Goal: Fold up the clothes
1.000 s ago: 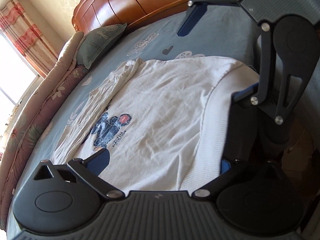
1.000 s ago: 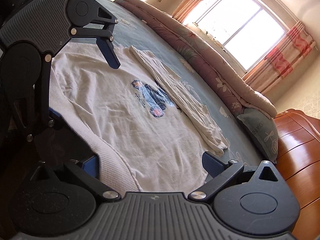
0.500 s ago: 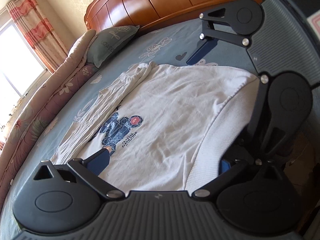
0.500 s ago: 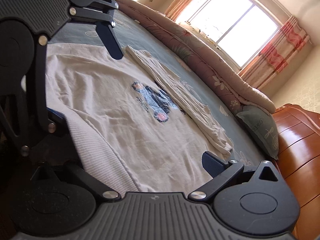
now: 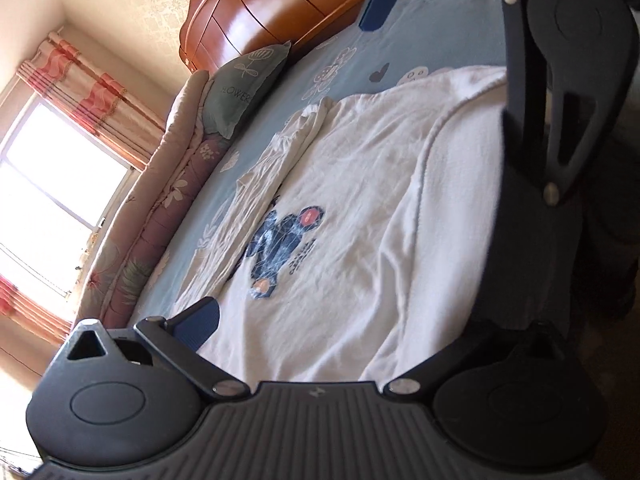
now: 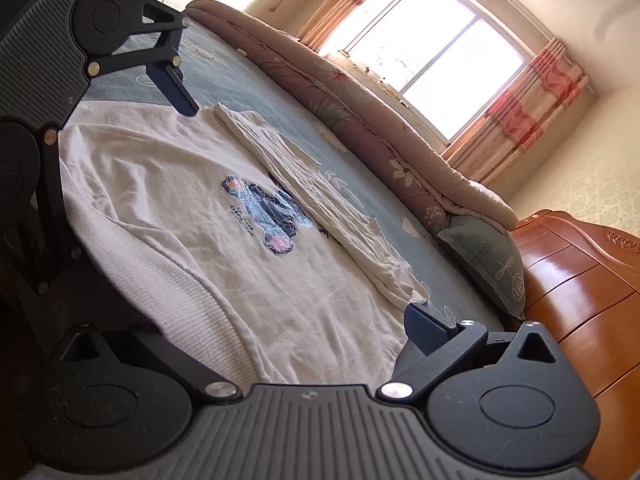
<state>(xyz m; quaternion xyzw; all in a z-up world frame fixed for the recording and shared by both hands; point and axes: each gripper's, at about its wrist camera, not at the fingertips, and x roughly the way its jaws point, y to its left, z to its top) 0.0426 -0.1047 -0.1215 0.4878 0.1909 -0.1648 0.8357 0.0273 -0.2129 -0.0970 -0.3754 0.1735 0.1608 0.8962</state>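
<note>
A white sweatshirt point(image 5: 360, 200) point(image 6: 180, 200) with a blue graphic point(image 5: 284, 248) lies flat on the blue bed sheet point(image 5: 360, 56). One sleeve point(image 6: 320, 196) is folded along its far side. Its ribbed band point(image 5: 452, 200) point(image 6: 160, 272) runs along the near edge of the bed. My left gripper point(image 5: 348, 332) is open wide at one end of that edge, with cloth lying between its fingers. The right gripper point(image 6: 272, 332) is open wide at the other end. Each gripper shows in the other's view, the right gripper point(image 5: 448, 72) and the left gripper point(image 6: 108, 168). Their near fingers are lost in shadow below the bed edge.
A rolled floral quilt point(image 5: 160, 208) point(image 6: 340, 92) lines the far side of the bed. A grey pillow point(image 5: 244, 88) point(image 6: 488, 260) leans against the wooden headboard point(image 5: 280, 8) point(image 6: 580, 280). Behind the quilt is a bright window point(image 6: 432, 48) with red curtains.
Both grippers have shifted and tilted along the near edge of the bed and stayed open. The sweatshirt lies as before.
</note>
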